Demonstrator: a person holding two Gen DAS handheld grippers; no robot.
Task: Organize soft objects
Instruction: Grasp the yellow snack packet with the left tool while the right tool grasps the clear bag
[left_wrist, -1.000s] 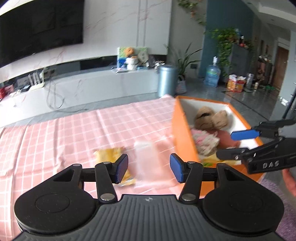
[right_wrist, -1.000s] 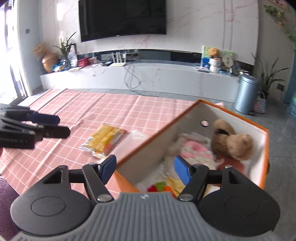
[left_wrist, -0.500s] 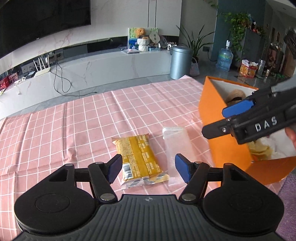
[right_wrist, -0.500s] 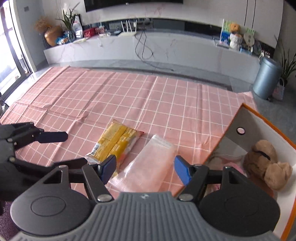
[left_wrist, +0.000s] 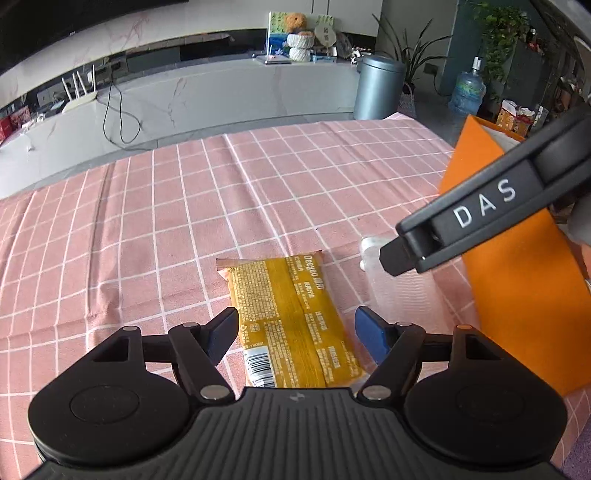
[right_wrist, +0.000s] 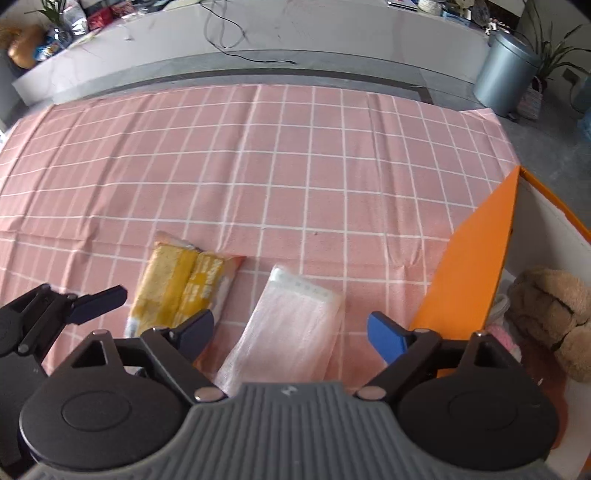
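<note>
L gripper (left_wrist: 295, 334): jaws wide and opening, nothing pinched. Yellow snack pack (left_wrist: 291, 325) lies directly under and between the fingers, long axis running roughly away from the gripper, tilted a bit; near end reaches the gripper body. No pad contact seen.

R gripper (right_wrist: 290, 332): jaws wide, opening too, empty. Clear plastic pouch (right_wrist: 288, 328) sits between its fingers, long axis also running away from the gripper, slanted toward the box.

Landmark = orange box (right_wrist: 469, 280). Pouch just beside the box's outer wall; snack pack next over, farther from box, packs near each other on pink checked cloth (right_wrist: 258, 166). Teddy bear (right_wrist: 550, 306) already inside box.

Judgement: each gripper lined up over its own item, L nearer the snack, R nearer the pouch; next is prob. drop and close across the short width.
</note>
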